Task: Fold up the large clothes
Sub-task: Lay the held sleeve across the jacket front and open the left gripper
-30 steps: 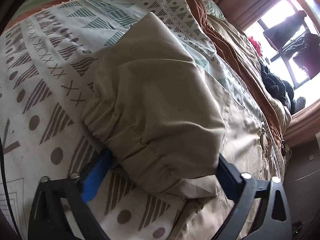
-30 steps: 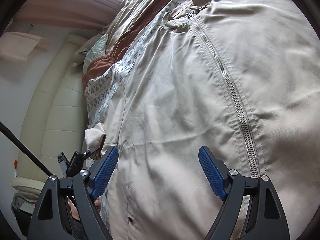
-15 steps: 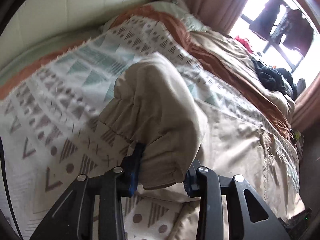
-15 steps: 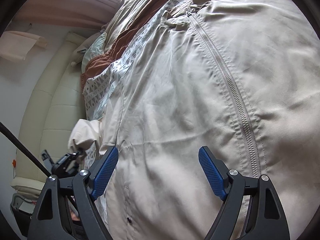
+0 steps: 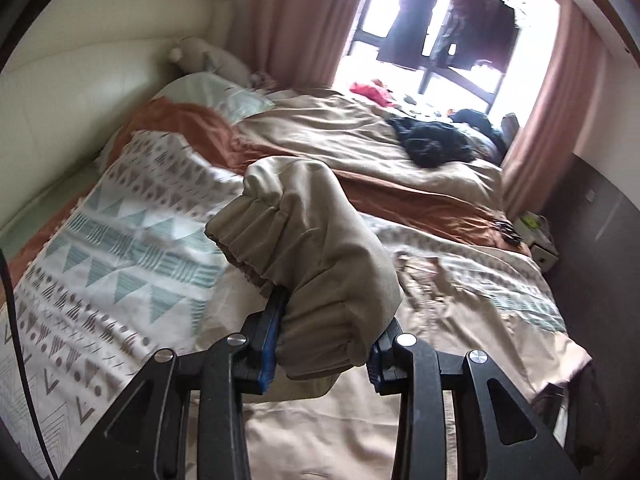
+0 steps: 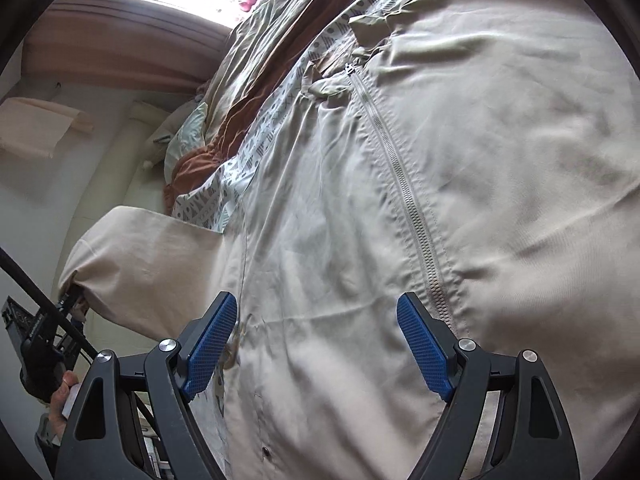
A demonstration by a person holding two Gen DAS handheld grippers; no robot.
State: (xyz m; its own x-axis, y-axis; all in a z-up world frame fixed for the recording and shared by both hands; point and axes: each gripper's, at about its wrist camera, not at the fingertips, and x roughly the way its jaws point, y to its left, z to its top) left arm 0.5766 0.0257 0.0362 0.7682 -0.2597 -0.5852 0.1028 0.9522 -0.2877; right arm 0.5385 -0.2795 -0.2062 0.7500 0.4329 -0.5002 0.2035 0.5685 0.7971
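Left wrist: L gripper (image 5: 324,344) clamps jacket sleeve (image 5: 316,248).

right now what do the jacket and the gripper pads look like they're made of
Jacket: thin woven cloth, matte beige, likely cotton or a blend; it creases softly and the cuff gathers on elastic. Pads: blue, probably rubber or plastic, with a fine grid texture.

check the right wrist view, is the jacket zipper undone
No, the zipper runs closed down the front of the beige jacket, its teeth meshed along the whole visible length.
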